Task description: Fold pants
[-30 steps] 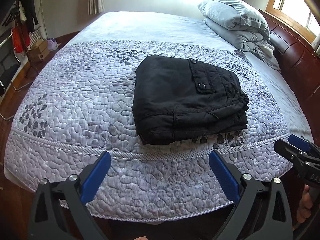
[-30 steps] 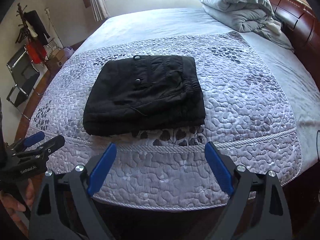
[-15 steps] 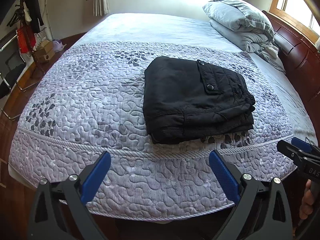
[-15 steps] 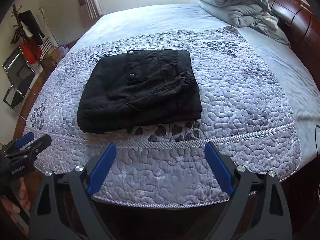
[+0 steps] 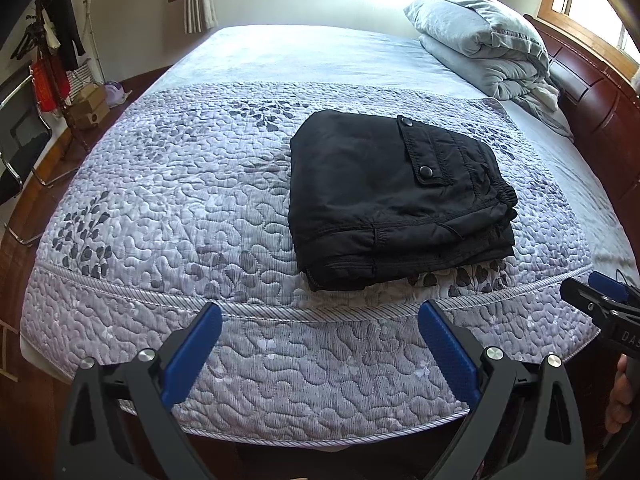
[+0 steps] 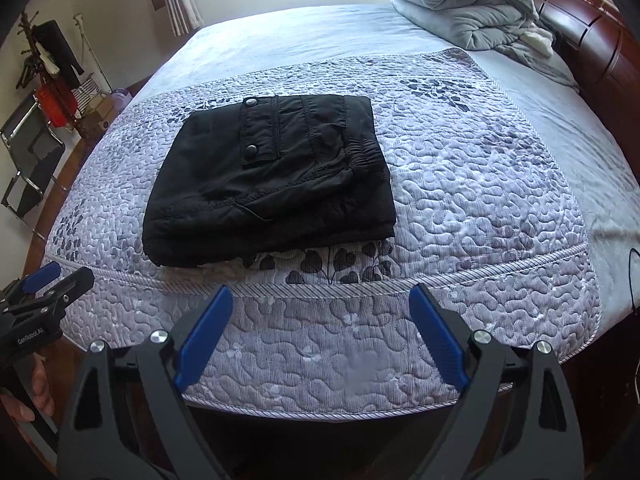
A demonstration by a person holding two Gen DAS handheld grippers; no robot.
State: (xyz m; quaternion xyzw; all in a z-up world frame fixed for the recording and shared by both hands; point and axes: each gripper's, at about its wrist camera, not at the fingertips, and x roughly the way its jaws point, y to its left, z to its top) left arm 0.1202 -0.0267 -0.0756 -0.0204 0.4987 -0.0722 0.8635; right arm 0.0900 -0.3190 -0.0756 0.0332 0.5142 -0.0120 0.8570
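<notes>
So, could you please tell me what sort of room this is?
Most likely a home bedroom: a bed with a quilted bedspread, a folded duvet beside a wooden headboard, and clothes hanging on a rack.

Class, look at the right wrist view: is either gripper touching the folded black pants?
No: the folded black pants lie alone on the quilted bedspread.

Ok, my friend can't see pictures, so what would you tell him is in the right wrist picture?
Black pants lie folded into a neat rectangle on a bed's grey quilt. The right tongs hang open and empty near the bed's edge, apart from the pants, with the left tongs peeking in at the left side. Grey bedding is piled by the wooden headboard.
</notes>
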